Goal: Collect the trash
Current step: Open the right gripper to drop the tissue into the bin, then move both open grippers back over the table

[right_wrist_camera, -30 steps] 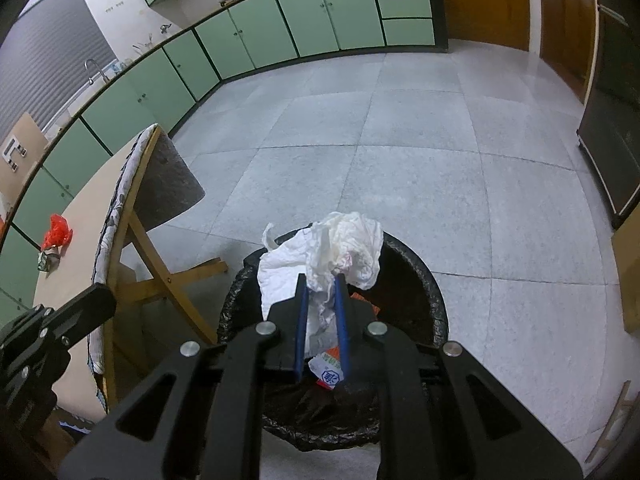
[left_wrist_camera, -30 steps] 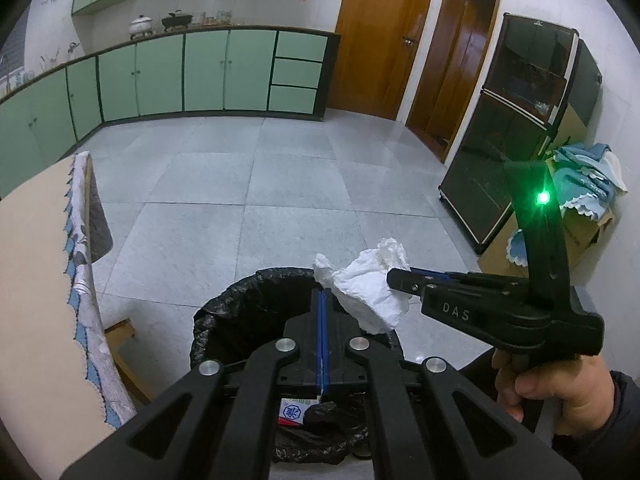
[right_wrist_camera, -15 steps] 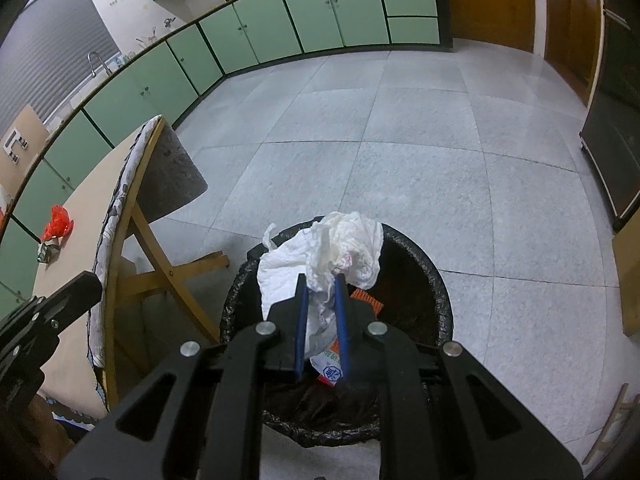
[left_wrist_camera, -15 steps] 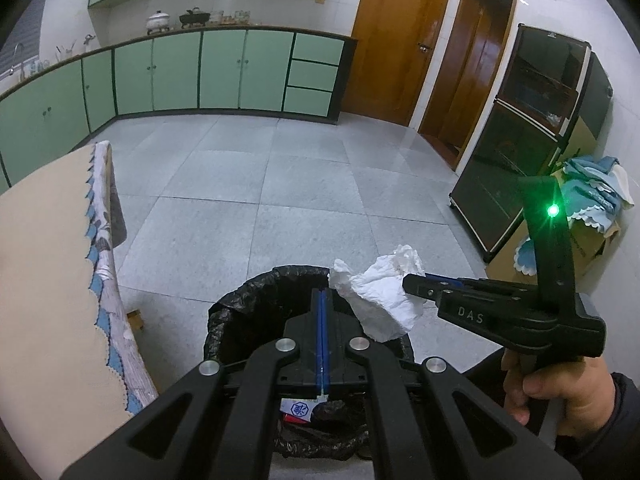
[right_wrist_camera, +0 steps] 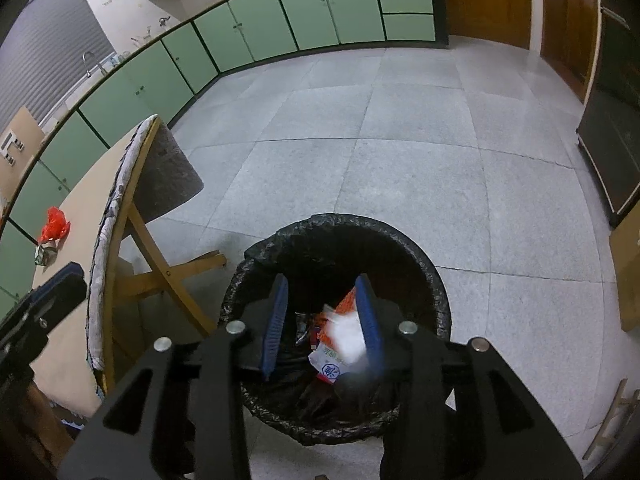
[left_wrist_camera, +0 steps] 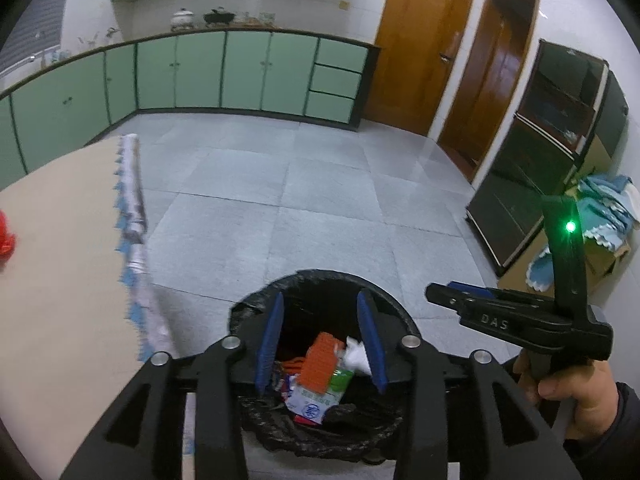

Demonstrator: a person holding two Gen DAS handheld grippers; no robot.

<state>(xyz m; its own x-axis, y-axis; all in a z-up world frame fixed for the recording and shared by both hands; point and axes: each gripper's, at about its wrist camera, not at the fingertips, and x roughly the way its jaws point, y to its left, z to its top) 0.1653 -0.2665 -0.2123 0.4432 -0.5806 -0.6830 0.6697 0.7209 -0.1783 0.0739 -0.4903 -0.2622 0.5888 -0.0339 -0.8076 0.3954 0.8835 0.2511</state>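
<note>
From the left wrist view, the white tissue lies crumpled inside the trash bin, a shapeless wad with no clear long axis, resting among an orange packet and a white printed wrapper. The left tool hangs over the bin's mouth, pitched downward; its blue-padded jaws have just been opening and now stand apart with nothing between them (only the bin's contents show through the gap). The right tool enters from the right, held in a hand with a dark sleeve, its tip aimed leftward toward the bin and a green light glowing on its upright post. The bench with a fringed cloth edge sits at left.

From the right wrist view, the tissue shows as a blurred white patch inside the bin, just beside the right-hand pad. The right tool tilts steeply down over the bin; its jaws have just been opening and grip nothing. The left tool shows at the left edge over the bench, where a red bag lies.
</note>
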